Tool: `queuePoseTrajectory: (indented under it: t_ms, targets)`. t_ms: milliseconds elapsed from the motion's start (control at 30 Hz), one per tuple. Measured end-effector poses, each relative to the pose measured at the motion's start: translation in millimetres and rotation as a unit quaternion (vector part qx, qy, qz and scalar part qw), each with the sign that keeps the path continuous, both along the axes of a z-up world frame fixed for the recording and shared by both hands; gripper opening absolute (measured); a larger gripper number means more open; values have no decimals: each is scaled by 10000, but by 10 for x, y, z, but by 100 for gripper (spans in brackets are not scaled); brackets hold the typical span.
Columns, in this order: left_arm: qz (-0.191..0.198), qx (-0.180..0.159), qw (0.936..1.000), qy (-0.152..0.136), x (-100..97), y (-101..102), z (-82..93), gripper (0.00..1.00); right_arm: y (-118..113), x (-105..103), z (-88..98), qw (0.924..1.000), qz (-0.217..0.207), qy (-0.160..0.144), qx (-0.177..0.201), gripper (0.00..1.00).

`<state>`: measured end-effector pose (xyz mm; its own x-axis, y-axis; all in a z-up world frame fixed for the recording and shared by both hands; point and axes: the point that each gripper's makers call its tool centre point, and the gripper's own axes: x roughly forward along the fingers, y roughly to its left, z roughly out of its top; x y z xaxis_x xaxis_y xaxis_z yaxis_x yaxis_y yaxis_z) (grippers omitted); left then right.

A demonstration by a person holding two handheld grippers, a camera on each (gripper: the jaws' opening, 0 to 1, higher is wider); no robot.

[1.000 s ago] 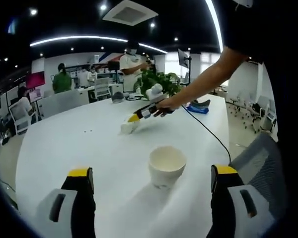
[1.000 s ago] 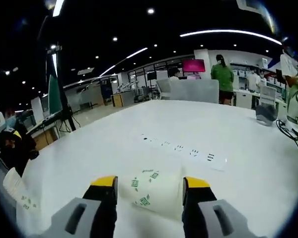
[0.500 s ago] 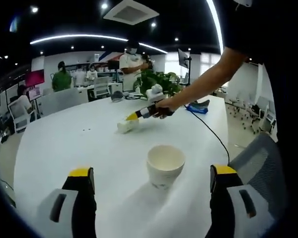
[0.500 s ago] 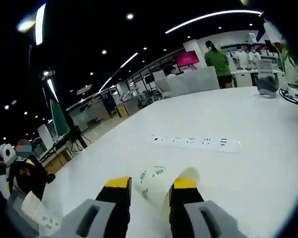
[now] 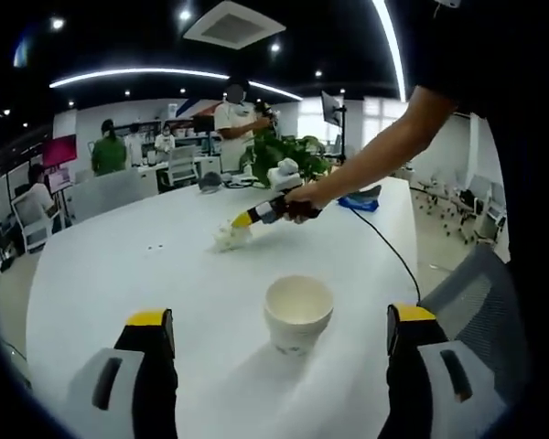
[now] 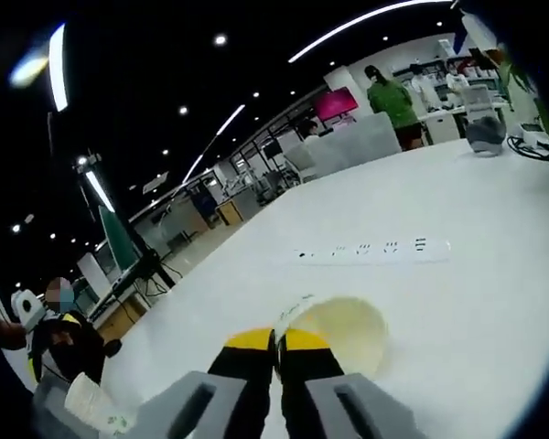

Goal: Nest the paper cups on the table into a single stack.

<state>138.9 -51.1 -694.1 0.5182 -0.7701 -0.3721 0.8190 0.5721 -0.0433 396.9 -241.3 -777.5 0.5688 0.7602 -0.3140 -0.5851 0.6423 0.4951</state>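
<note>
We see an upright cup on the table, nearer than the right gripper pinching another cup.

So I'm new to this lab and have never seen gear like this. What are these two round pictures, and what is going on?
No robot here: a person holds a two-jaw gripper in each hand, and each carries a fisheye camera looking out along its jaws.

In the left gripper view, the left gripper is open, its yellow-tipped jaws wide apart. Ahead of it a paper cup stands upright on the white table. Farther off, the person's arm reaches out with the right gripper, which holds a second cup.

The right gripper view shows that grip close up: the right gripper is pinched shut on the rim of that cup, whose open mouth faces the camera. A white power strip lies behind it.
</note>
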Motion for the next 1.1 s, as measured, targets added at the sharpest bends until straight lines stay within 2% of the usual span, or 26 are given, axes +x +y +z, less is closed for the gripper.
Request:
queuePoseTrajectory:
  t_ms: [167,333,533,733,933,1100]
  targets:
    - [5,-25,10000,-29,-35,8,23,96,26,-102,168,9999,35,-121,-31,0]
    - [31,-187,9998,47,-82,15,40,99,48,-222,353,9995,93,-274,-117,0]
    - [11,-211,9998,65,-139,32,37,99,82,-448,556,9983,217,-426,-344,0]
    - [43,-362,9993,38,-173,86,60,99,194,-789,767,9947,529,-603,-643,0]
    - [-29,-309,9995,-29,-269,87,47,99,327,-1152,1068,9912,773,-818,-701,0]
    - [-50,-305,9995,-34,-325,80,29,99,413,-1432,1221,9892,919,-916,-688,0]
